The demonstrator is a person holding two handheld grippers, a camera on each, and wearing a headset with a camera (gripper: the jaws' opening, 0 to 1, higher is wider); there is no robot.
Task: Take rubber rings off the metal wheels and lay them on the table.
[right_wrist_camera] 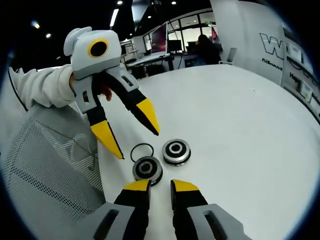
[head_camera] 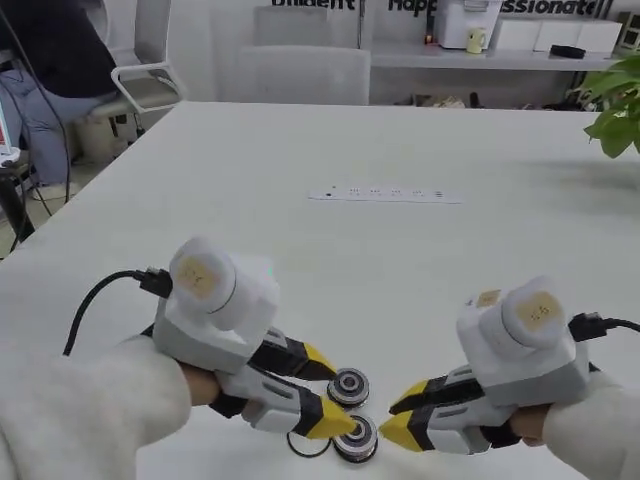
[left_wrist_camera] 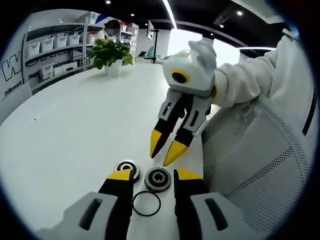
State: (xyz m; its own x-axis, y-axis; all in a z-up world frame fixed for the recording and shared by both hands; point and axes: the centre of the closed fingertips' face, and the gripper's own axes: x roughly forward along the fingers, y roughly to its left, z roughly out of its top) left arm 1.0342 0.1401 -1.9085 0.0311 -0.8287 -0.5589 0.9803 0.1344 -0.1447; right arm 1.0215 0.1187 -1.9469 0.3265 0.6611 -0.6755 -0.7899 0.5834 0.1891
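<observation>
A: The left tongs (right_wrist_camera: 137, 143) are wide open and the right tongs (left_wrist_camera: 161, 157) a bit open. Both hold nothing.
B: Where are the things?
A: Two wheels (head_camera: 348, 386) sit between the tips, near the table (head_camera: 400, 260) edge. One ring (head_camera: 308, 447) lies loose beside them.
B: What's next?
A: I think the darker wheel (right_wrist_camera: 147, 169) has its ring on. Pinch the wheel, peel the ring.
B: Which way do they face?
A: Flat, holes up. Round, no long side.

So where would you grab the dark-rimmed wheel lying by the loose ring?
Probably across its outer edge, from above, jaws straddling the dark-rimmed wheel: it lies flat on the table, so only its round rim offers opposing sides.
</observation>
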